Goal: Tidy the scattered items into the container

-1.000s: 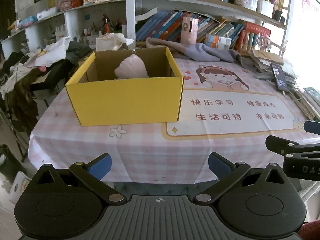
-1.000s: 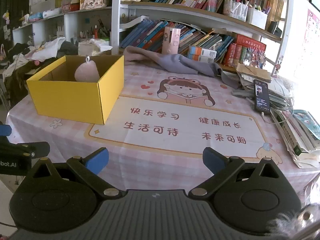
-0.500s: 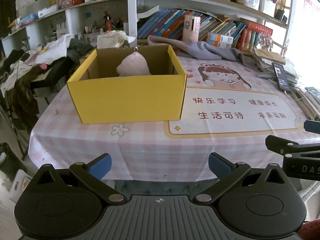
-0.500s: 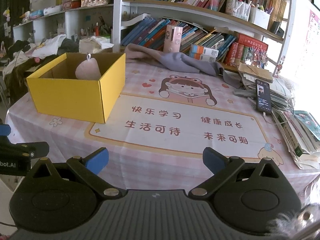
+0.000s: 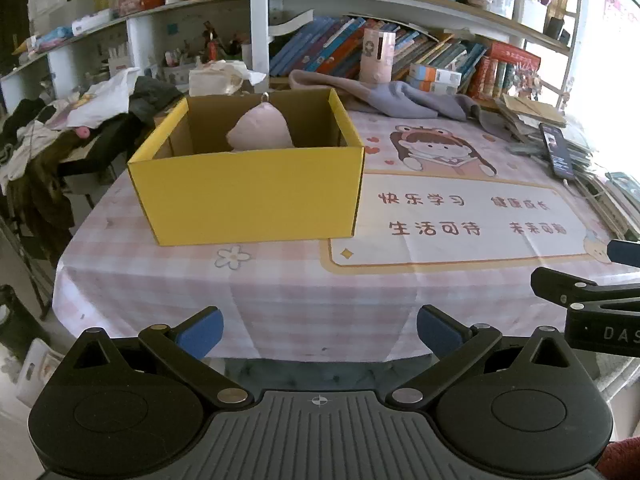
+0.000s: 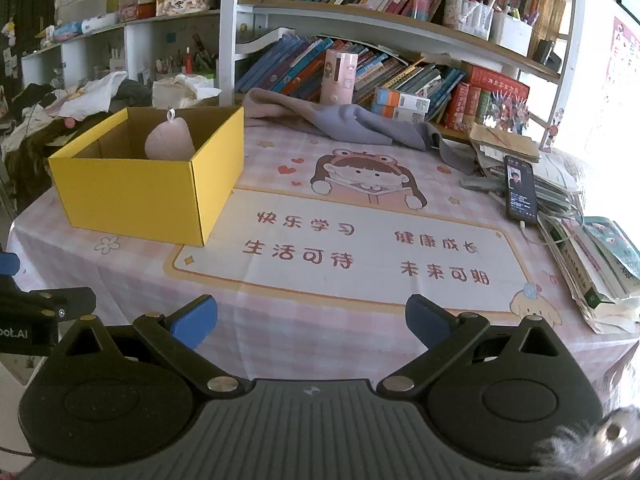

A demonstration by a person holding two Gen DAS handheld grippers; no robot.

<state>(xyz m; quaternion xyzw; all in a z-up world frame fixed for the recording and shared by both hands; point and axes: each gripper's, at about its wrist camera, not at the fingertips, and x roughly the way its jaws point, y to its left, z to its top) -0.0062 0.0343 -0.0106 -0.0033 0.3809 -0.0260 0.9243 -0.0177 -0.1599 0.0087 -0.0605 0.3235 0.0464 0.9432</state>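
Yellow box [image 5: 252, 196] on the tabletop [image 5: 360, 292], pink plush [image 5: 260, 130] inside, left tool [image 5: 319, 330] and right tool [image 6: 312, 320] both released, empty, short of the tabletop edge.

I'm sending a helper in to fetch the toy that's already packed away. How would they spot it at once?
Find the yellow cardboard box on the left of the pink checked tablecloth. Inside it, near the far wall, sits a pale pink plush toy, pear-shaped. It is the only thing visible in the box, with a small white loop at its tip.
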